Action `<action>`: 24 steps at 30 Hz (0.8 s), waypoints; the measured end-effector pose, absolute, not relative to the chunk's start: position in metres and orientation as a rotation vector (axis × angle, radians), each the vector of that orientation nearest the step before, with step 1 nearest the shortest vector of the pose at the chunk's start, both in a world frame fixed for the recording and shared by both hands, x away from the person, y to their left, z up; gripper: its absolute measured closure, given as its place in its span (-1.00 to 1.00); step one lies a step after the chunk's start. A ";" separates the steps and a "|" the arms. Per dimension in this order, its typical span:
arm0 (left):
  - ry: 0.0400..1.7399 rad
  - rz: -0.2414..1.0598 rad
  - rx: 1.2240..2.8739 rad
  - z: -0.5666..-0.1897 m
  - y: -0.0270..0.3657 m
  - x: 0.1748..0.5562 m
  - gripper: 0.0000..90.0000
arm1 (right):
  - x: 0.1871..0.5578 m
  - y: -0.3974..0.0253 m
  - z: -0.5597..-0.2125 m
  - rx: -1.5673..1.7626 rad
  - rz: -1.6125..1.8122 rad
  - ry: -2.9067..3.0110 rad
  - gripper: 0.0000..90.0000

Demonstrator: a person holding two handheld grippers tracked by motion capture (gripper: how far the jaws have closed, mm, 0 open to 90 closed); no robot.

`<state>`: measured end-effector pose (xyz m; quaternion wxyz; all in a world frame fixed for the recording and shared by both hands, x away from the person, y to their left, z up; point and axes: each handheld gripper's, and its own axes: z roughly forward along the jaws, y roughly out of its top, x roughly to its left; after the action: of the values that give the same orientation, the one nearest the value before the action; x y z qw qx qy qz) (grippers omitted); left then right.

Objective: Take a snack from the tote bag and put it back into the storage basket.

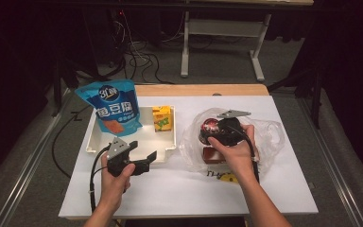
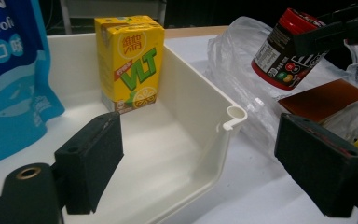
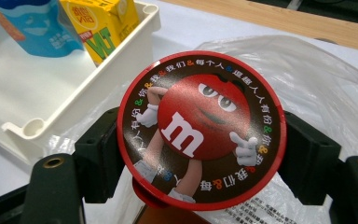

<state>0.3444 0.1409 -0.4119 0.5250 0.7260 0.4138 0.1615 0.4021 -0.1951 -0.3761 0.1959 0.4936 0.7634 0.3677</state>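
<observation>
The right gripper [image 1: 216, 131] holds the M&M's jar [image 3: 201, 129] above the plastic bag [image 1: 269, 135], at 3 o'clock from the white tray [image 1: 170, 150], while the left gripper [image 1: 147, 160] waits wide open; next, probably carry it into the tray

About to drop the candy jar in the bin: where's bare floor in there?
Bin: free front and middle, between juice box and near wall. Back left is taken by blue pouch. Right gripper holds jar over the crowded bag.

Red-lidded brown jar [image 3: 201, 128], cartoon print; yellow carton [image 2: 129, 62], green lettering; blue pouch [image 1: 110, 105]; white tray [image 1: 169, 150].
</observation>
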 end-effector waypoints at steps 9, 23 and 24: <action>0.986 0.418 1.714 -0.418 0.114 0.350 -0.58 | 0.398 -0.197 -0.365 1.376 1.053 2.139 -0.42; 0.858 0.297 1.776 -0.421 0.077 0.355 -0.66 | 0.386 -0.187 -0.356 1.328 1.096 2.189 -0.42; 0.851 0.294 1.775 -0.422 0.075 0.355 -0.66 | 0.386 -0.186 -0.356 1.321 1.101 2.194 -0.42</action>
<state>0.3553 0.0750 -0.4215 0.5444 0.7480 0.3588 0.1237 0.3859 -0.1856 -0.3557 0.1759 0.4663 0.7748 0.3889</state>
